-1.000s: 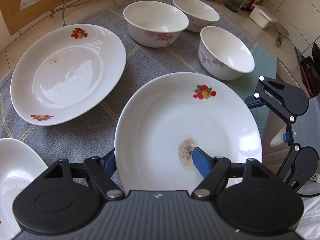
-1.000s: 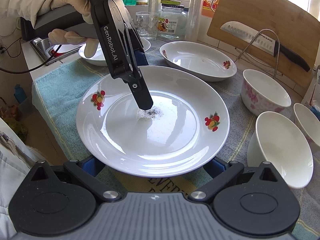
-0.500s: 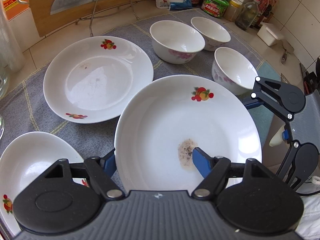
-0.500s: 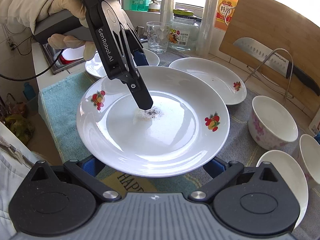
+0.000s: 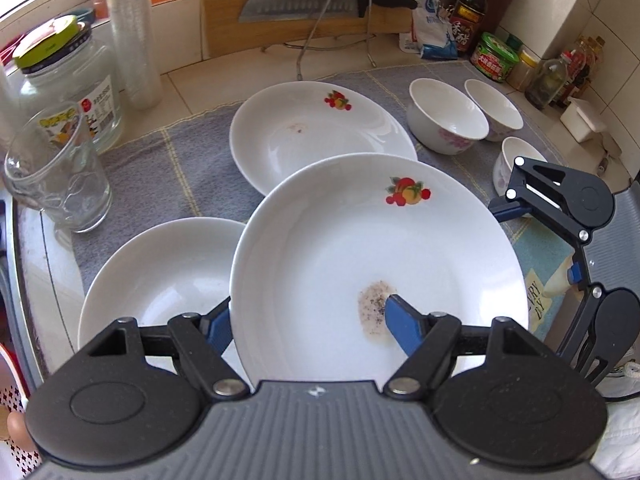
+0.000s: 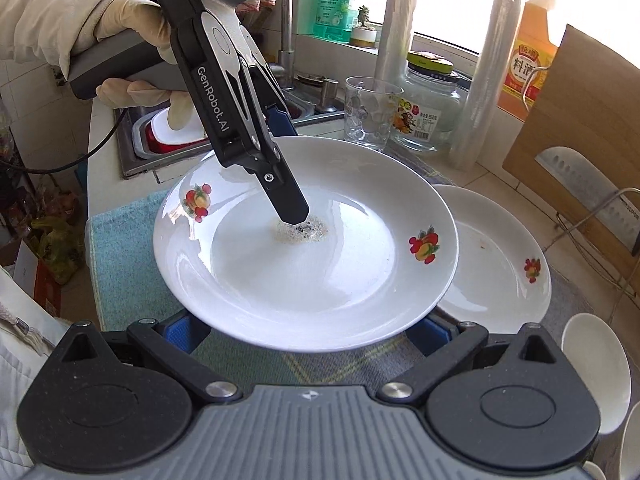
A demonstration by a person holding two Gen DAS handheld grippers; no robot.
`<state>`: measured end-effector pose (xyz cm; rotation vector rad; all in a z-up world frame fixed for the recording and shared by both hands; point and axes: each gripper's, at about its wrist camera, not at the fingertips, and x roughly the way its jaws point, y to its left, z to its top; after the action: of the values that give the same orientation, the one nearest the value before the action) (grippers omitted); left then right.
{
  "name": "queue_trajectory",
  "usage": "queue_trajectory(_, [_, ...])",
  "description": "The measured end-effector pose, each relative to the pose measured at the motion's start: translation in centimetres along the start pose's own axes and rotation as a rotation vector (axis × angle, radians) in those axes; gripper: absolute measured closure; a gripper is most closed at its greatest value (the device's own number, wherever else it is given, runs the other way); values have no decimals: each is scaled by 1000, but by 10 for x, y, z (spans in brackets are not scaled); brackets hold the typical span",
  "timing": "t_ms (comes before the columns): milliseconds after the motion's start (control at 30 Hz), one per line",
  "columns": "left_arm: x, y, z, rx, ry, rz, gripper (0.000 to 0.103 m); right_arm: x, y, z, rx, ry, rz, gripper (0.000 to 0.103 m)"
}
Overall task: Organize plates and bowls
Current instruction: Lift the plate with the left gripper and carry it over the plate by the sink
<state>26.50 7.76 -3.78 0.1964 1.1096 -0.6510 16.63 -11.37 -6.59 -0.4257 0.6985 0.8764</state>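
A white plate with fruit prints and a dark smear (image 5: 360, 248) (image 6: 304, 264) is held up above the cloth. My left gripper (image 5: 308, 320) is shut on its near rim, one finger on top and one under; it shows in the right wrist view (image 6: 280, 184). My right gripper (image 6: 304, 330) is open with its fingers spread under the plate's opposite edge; it shows in the left wrist view (image 5: 516, 208). A second plate (image 5: 160, 280) lies below left and a third plate (image 5: 312, 136) (image 6: 500, 268) behind. Three white bowls (image 5: 448, 120) stand at the far right.
A drinking glass (image 5: 56, 168) and a glass jar (image 5: 68, 80) stand at the left. A cutting board with a knife (image 5: 320, 4) leans at the back, bottles and jars (image 5: 496, 56) at the back right. A sink (image 6: 168, 132) lies beyond the counter's left end.
The held plate has been carried left across the cloth, from in front of the bowls to partly over the leftmost plate. Both grippers moved with it.
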Motion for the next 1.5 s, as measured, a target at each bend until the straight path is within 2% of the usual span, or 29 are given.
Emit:
queue_trajectory(267, [-6, 42, -16, -56, -7, 3, 27, 35, 5, 26, -2, 27, 56, 0])
queue_trajectory(567, [-1, 70, -27, -80, -6, -21, 27, 60, 8, 44, 5, 68, 63, 0])
queue_trajectory(1133, [13, 94, -29, -66, 6, -66, 27, 73, 14, 59, 3, 126, 9, 0])
queue_trajectory(1400, [17, 94, -26, -46, 25, -55, 26, 75, 16, 61, 1, 137, 0, 0])
queue_trajectory(1500, [17, 92, -26, -30, 28, -43, 21, 75, 14, 61, 5, 134, 5, 0])
